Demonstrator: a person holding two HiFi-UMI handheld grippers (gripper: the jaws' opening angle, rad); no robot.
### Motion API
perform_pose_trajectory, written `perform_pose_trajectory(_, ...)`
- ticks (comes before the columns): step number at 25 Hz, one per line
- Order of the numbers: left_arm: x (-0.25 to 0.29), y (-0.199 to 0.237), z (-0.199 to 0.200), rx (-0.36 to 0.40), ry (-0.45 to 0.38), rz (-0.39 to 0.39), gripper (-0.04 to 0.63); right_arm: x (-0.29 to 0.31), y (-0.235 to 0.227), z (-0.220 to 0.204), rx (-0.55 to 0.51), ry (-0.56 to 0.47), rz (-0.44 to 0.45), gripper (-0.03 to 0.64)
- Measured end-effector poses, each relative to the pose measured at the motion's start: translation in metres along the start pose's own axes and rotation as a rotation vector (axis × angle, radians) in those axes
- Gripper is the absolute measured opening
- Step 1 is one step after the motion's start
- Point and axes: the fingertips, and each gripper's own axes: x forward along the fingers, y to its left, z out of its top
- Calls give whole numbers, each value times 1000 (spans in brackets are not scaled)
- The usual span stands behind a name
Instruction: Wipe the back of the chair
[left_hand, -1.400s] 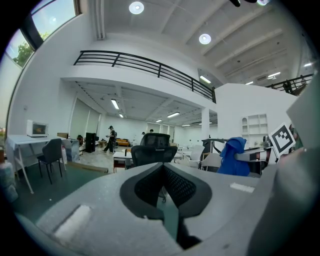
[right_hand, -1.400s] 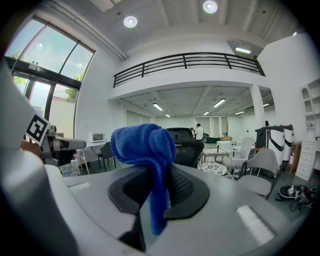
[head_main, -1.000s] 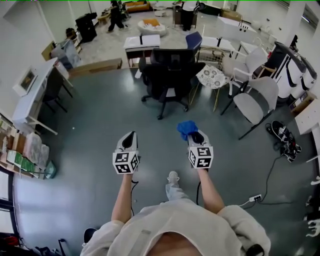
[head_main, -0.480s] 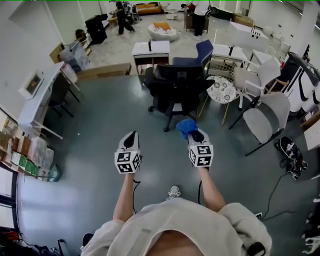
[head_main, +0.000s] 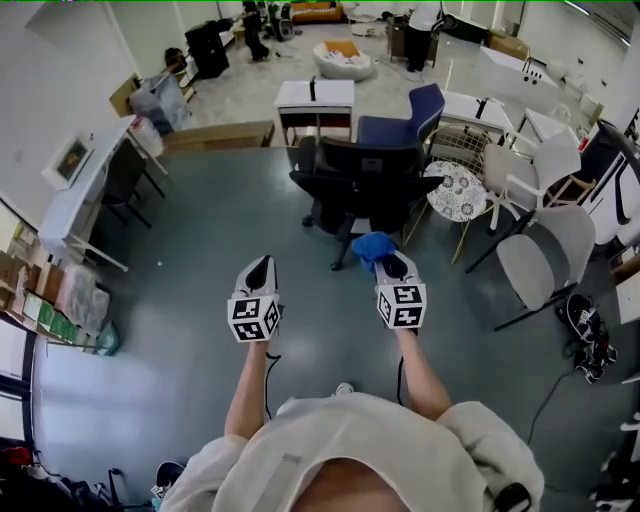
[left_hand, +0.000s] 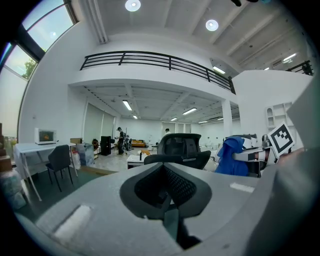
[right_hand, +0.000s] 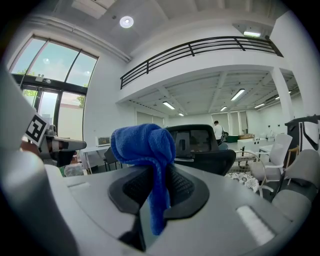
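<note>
A wide open office with a grey floor (head_main: 190, 240) spreads ahead, with desks and other seats around its edges. The right gripper (head_main: 391, 268) is clamped on a blue cloth (head_main: 373, 249), which bunches above the tips and hangs down between the jaws. The left gripper (head_main: 259, 272) has its jaws pressed together with nothing in them. The black office chair (head_main: 368, 190) stands ahead, well apart from both tools, its backrest (head_main: 372, 158) upright. It lies slightly to the right, so the cloth-carrying right gripper is nearer. Reaching the backrest likely calls for moving forward first.
</note>
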Motion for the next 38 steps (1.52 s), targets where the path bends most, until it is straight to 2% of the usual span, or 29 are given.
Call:
perform_pose_trajectory(13, 57, 11, -31, -30, 60, -40, 5, 45, -13, -26, 25, 58, -26, 66)
perform_pose_trajectory(26, 178, 64, -49, -52, 84, -165, 5, 136, -31, -46, 40, 121, -154, 67)
perform_pose_trajectory(34, 245, 84, -99, -68, 127, -240, 5, 194, -40, -86, 37, 158, -212, 67)
perform_pose_trajectory(38, 260, 88, -128, -74, 132, -242, 5, 206, -46, -108, 43, 148, -214, 69)
